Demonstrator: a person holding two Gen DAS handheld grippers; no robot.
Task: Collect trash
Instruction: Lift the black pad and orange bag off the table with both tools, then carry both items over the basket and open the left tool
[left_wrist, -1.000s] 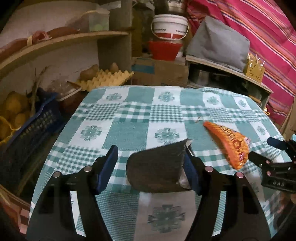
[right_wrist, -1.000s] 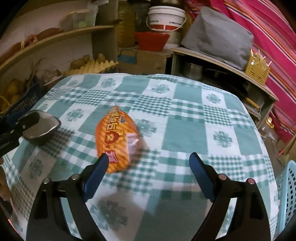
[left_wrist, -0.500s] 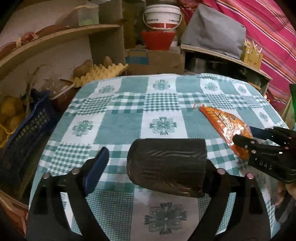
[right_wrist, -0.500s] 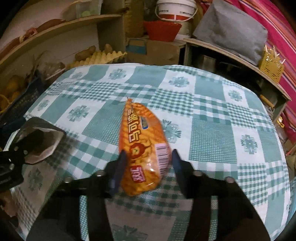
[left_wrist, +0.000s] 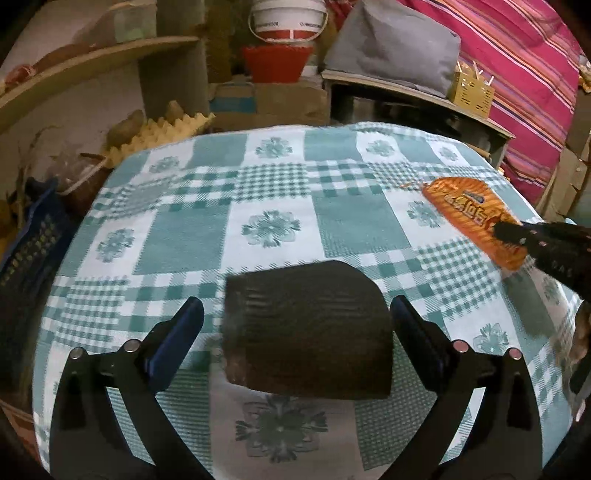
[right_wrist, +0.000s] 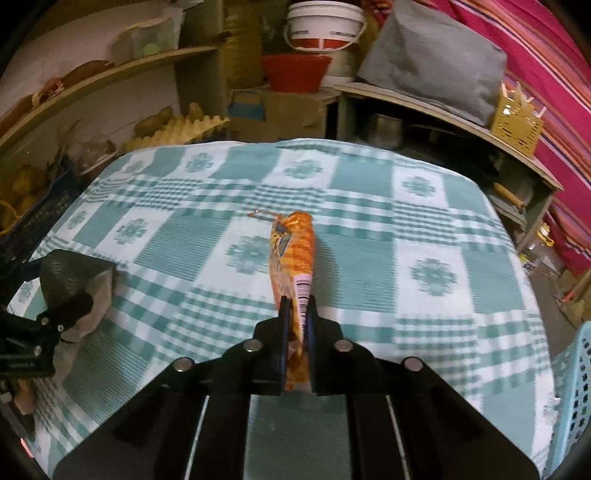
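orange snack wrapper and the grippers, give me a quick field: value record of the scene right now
surface: table with green checked tablecloth
orange snack wrapper: pinched at its near end, edge-on, far end toward the table
right gripper: shut on the wrapper
left gripper: fingers spread wide
dark bag: between the left fingers, against the right-side one
light blue basket: right edge, beside the table

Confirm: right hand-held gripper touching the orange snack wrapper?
Touching. The right wrist view shows the right hand-held gripper with both fingers pressed flat against the crinkled orange plastic snack wrapper, squeezing its near end with no gap.
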